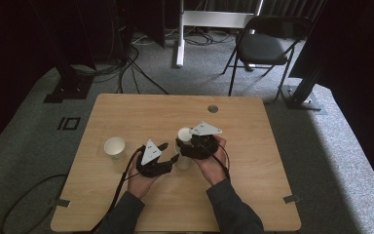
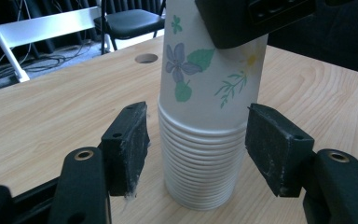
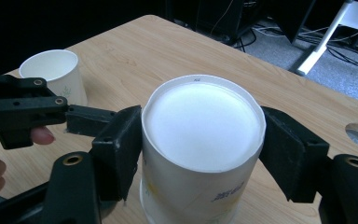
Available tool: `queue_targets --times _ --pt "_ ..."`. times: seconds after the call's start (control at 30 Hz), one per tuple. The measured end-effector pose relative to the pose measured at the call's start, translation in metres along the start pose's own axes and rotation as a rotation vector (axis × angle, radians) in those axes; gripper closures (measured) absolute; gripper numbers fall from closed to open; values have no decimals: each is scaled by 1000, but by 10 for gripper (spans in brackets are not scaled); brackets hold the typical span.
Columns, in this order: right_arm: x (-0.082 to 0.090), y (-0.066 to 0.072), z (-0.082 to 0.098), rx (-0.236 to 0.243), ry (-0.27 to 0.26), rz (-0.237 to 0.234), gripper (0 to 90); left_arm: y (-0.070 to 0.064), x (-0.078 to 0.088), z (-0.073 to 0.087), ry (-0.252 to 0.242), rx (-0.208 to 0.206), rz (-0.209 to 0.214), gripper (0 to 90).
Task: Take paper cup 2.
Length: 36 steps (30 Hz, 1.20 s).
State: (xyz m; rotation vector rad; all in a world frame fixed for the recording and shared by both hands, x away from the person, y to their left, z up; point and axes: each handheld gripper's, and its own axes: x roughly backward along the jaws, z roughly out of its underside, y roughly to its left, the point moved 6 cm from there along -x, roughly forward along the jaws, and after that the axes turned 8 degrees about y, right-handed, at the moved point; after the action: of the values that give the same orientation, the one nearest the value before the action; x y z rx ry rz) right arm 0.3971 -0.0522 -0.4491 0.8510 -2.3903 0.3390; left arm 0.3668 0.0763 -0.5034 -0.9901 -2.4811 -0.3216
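- Two sleeved forearms enter at the bottom centre of the high view, each hand holding a black gripper over the middle of the wooden table (image 1: pixel 126 204).
- Left gripper (image 1: pixel 168 152) sits just left of centre in that view; in the left gripper view its jaws stand wide on either side of the lower part of a stack of upside-down paper cups (image 2: pixel 200 158), with a clear gap between each pad and the nested rims.
- Right gripper (image 1: pixel 185 145) sits just right of centre in the high view, under a grey three-cornered plate. In the right gripper view its jaws press against both sides of the top cup (image 3: pixel 203 154), whose white base faces up at the centre of the frame.
- That top cup, printed with flowers and leaves, appears raised partway off the stack in the left gripper view, the right gripper's black body covering its upper right.
- A single white paper cup (image 1: pixel 115 146) stands upright, mouth up, left of centre in the high view, near but apart from the left gripper.
- A black folding chair (image 1: pixel 263 46) stands on grey carpet in the upper right of the high view.
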Motion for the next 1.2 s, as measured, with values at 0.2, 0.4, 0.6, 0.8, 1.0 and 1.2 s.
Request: queue_targets --times 0.2,0.4,0.6,0.8,1.0,1.2 --pt "-1 0 0 1 4 -3 328 -2 -11 2 10 -3 13 383" --pt "-1 0 0 3 3 -2 331 -5 -18 5 28 -11 18 382" --pt "0 0 0 1 5 -3 333 -5 -22 7 40 -12 12 370" --pt "0 0 -1 0 2 -1 334 -7 -27 9 63 -18 20 362" --pt "1 0 -2 -2 1 2 336 -8 -30 10 69 -21 20 354" --pt "1 1 -3 -1 -8 -1 337 -8 -31 11 78 -22 14 360"
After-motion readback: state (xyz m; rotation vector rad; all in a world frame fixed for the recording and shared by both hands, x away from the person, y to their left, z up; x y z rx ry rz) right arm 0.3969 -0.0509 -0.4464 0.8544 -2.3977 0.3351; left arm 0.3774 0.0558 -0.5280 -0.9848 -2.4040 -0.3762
